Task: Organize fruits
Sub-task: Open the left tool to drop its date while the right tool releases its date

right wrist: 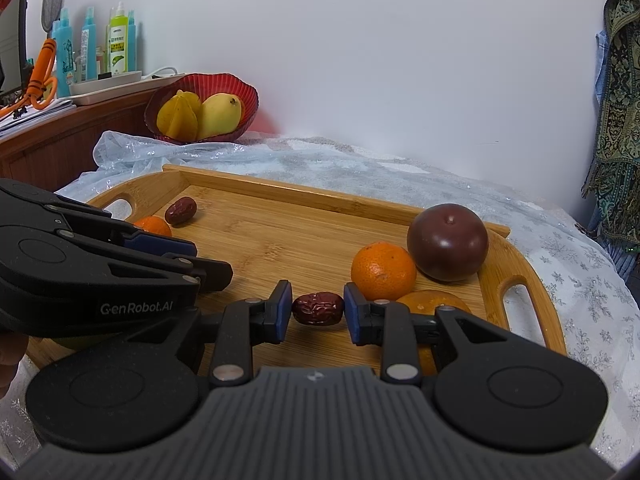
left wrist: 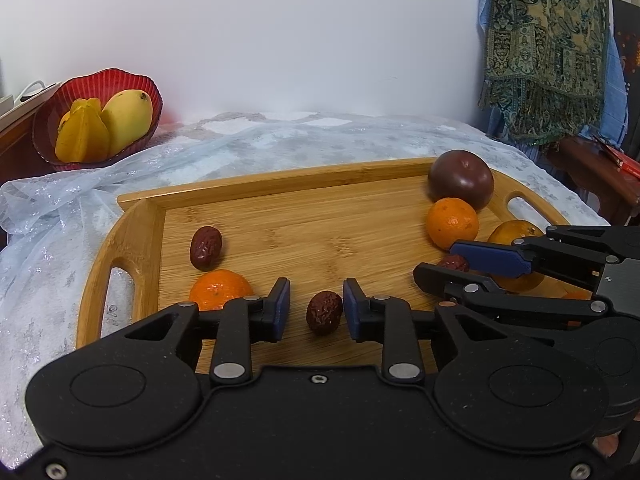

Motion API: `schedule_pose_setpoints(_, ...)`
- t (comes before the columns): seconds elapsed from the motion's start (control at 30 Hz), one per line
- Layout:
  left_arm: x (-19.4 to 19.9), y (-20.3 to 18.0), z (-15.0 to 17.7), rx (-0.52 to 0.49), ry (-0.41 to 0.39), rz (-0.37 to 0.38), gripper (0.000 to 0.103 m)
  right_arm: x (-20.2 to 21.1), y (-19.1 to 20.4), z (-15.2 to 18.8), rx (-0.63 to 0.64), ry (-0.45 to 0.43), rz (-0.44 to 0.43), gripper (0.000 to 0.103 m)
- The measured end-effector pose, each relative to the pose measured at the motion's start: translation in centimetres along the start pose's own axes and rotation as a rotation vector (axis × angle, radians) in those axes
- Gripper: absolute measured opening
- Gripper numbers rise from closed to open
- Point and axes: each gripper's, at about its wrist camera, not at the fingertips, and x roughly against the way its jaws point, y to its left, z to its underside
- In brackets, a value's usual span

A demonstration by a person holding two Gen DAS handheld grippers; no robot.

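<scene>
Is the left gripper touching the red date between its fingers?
Apart. The left wrist view shows bare tray on both sides of the red date, between it and the left gripper pads.

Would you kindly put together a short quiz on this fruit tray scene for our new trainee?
1. True or false: the red bowl holds two oranges.
2. What sits between the open jaws of the left gripper? A) an orange B) a dried date C) the dark plum
3. Fill in: the left wrist view shows ___ dried dates on the wooden tray.

Key:
1. False; it holds a starfruit and a mango.
2. B.
3. Three.
</scene>
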Motion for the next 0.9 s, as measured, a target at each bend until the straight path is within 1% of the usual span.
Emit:
schedule_pose_setpoints(0.27,0.1,0.0,0.0,0.007,-0.006,-0.01,0.032,0.2,-0.1,0.0,-0.008,-0.004,0.003,0.043)
schedule_pose_setpoints(0.47,0.2,0.1,0.1,0.016,-0.009,-0.009,0.034,0.3,-0.2,0.0,-0.01,-0.011,0.008,0.049)
schedule_pose_setpoints(0.5,0.2,0.2,0.1,0.017,-0.009,-0.01,0.035,0.3,-0.3,0.0,-0.011,-0.012,0.008,0.051)
schedule_pose_setpoints(0.7,0.5,0.3,0.1,0.023,-0.018,-0.013,0.038,0.7,-0.2,0.0,-0.018,-0.022,0.01,0.052)
schedule_pose_setpoints(0.77,0.8,0.3,0.0,0.023,-0.027,-0.011,0.038,1.0,-0.3,-0.1,-0.024,-0.03,0.012,0.053)
schedule_pose_setpoints(0.9,1.6,0.4,0.0,0.03,-0.05,-0.007,0.043,1.7,-0.6,-0.2,-0.043,-0.049,0.022,0.059)
